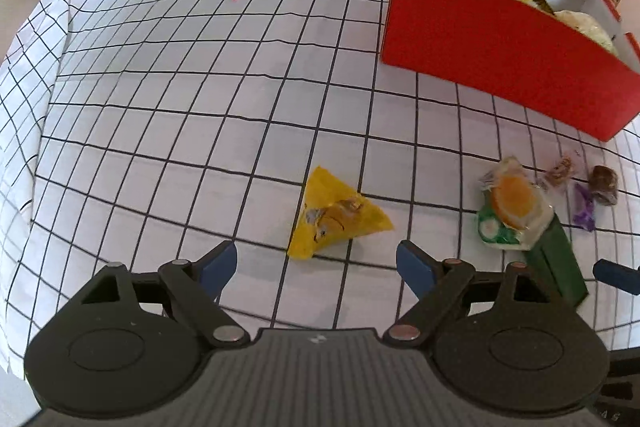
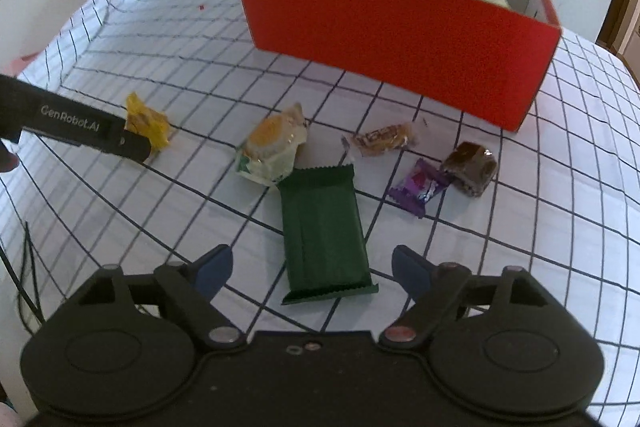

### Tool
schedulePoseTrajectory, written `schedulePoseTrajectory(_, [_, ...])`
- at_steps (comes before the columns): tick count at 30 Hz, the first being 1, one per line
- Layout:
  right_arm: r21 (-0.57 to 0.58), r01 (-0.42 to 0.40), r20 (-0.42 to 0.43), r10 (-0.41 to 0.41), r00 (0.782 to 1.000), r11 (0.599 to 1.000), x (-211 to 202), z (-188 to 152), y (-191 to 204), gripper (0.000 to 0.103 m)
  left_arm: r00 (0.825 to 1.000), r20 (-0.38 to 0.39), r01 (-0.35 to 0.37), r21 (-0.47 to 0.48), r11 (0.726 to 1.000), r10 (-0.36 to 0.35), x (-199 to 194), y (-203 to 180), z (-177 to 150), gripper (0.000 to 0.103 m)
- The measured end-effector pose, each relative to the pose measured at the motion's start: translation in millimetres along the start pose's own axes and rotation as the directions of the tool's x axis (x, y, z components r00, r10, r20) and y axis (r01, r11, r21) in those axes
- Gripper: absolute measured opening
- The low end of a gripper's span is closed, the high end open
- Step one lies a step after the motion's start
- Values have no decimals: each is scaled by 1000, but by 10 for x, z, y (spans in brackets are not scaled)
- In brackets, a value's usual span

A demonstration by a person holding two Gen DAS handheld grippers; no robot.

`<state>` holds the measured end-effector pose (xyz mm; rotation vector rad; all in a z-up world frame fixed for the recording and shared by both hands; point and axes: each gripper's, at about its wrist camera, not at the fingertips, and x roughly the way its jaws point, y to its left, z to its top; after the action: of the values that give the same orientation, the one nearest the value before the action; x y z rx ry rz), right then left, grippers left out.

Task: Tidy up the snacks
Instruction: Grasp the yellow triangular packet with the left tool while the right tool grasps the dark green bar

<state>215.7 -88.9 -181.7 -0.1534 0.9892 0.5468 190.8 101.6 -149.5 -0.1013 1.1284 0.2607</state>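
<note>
Beyond the red box [image 2: 400, 39] on the checked cloth [image 1: 180, 107], my right gripper [image 2: 310, 271], jaws wide and empty, straddles the green bar [image 2: 324, 227], whose long axis runs straight ahead, while my left gripper [image 1: 316, 267], equally wide, hangs just short of the yellow packet [image 1: 336, 215].

Soft, even indoor light, faint shadows under the snacks, strong fisheye bending of the checked tablecloth [image 1: 200, 87] toward the edges, slight motion blur on the red box [image 2: 400, 39], dark vignetted corners
</note>
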Motion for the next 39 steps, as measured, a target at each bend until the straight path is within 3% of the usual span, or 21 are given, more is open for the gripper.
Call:
schedulePoseTrajectory(10, [-49,31,1,-31,1000,998,134,58,12,73,1000,-6,-23,-39,999,22,216,55,125,85])
schedulePoseTrajectory(19, [-91,61,14,-60,998,994,97,41,53,45,1000,-15,21,-60,998,-22,244,96,141,47])
schedulePoseTrajectory(22, [-71,61,9,-60,998,996,85,36,46,44,1000,-10,24,-54,998,-24,230,107,136,35])
schedulePoseTrajectory(26, [-36,64,7,-64,998,997,51,0,35,44,999,-6,35,-66,997,-36,211,139,119,28])
schedulePoseTrajectory(39, [79,34,67,-39,997,996,-368,-99,101,43,996,30,88,-68,994,-86,-149,232,-95,26])
